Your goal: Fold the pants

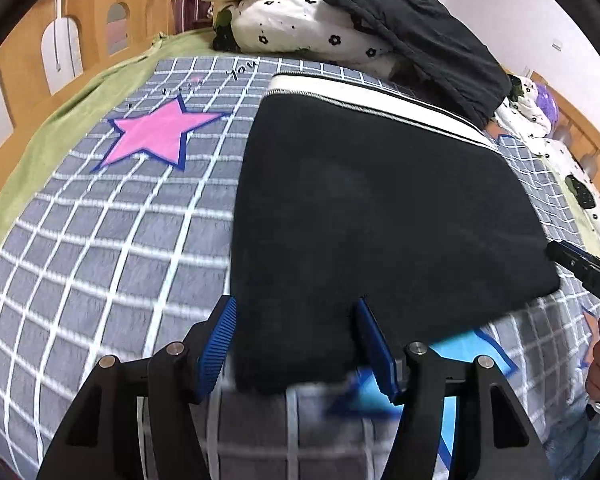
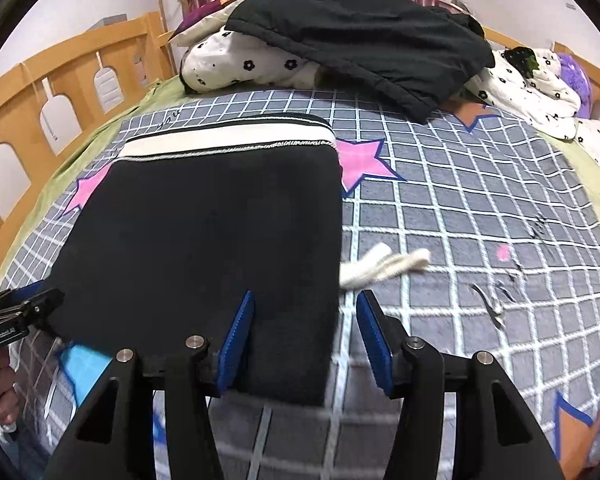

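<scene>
Two blue-padded grippers stand half open over the folded black fabric pants (image 1: 380,208) on the grey checked bedcover (image 1: 100,248) — left gripper (image 1: 296,344) and right gripper (image 2: 306,338) straddle the near edge, pads gripping nothing.

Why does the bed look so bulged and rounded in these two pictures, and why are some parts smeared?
Left wrist view: the fisheye lens bends the checked blanket into a dome, with dark corners; the near edge of the folded black pants and the blue patch beside it are smeared by motion. Right wrist view: same bulge; the white drawstring and the nearest squares are blurred, while the far pile of bedding stays sharper.
</scene>
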Available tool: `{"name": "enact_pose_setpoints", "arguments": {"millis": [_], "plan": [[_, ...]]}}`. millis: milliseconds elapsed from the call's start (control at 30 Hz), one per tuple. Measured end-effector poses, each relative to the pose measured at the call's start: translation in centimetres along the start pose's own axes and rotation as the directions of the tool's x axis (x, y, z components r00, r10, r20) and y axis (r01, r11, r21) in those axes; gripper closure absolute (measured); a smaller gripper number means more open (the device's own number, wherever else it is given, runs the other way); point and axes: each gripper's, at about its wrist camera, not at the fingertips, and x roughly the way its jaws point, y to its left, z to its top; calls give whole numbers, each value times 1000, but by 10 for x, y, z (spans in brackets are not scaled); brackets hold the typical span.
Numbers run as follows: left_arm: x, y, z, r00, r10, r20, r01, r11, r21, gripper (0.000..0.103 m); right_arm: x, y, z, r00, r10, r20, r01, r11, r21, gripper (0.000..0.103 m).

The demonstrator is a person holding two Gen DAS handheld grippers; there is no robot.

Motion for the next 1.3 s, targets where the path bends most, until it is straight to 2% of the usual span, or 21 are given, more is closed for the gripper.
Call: {"name": "enact_pose_setpoints", "arguments": {"millis": [100, 200, 333, 433, 567, 600, 700, 733, 800, 900, 1300], "plan": [[-13, -3, -9, 1000, 17, 11, -17, 1000, 9, 44, -26, 1, -11, 999, -33, 38, 34, 999, -25, 51], [-34, -11, -15, 998, 38, 45, -40, 999, 35, 44, -50, -3, -19, 998, -28, 63, 28, 1000, 4, 51], [-79, -18, -14, 993, 23, 118, -23, 1000, 2, 44, -78, -3, -19, 998, -22, 53, 20, 999, 26, 51], [-112, -25, -12, 985, 51, 167, -52, 999, 2, 44, -111, 7, -18, 995, -42, 93, 41, 999, 6, 51], [-150, -39, -13, 981, 73, 182, -80, 996, 31, 40, -144, 14, -20, 994, -28, 102, 27, 1000, 8, 51], [-156, -42, -14, 979, 75, 190, -84, 996, 40, 39, -152, 14, -21, 994, -29, 103, 28, 1000, 14, 47], [-177, -51, -19, 974, 75, 212, -91, 994, 66, 33, -176, 17, -26, 989, -41, 139, 37, 999, 33, 22], [-181, -52, -21, 974, 70, 217, -86, 994, 68, 32, -185, 17, -30, 985, -44, 168, 37, 998, 43, 17], [-188, -55, -25, 973, 66, 223, -84, 994, 73, 27, -197, 17, -34, 976, -65, 208, 54, 997, 59, 15], [-195, -59, -30, 971, 68, 231, -89, 993, 80, 25, -208, 20, -39, 975, -82, 208, 73, 996, 51, 10], [-193, -60, -36, 967, 85, 239, -105, 992, 72, 24, -222, 17, -50, 971, -119, 205, 112, 993, 42, 10]]}}
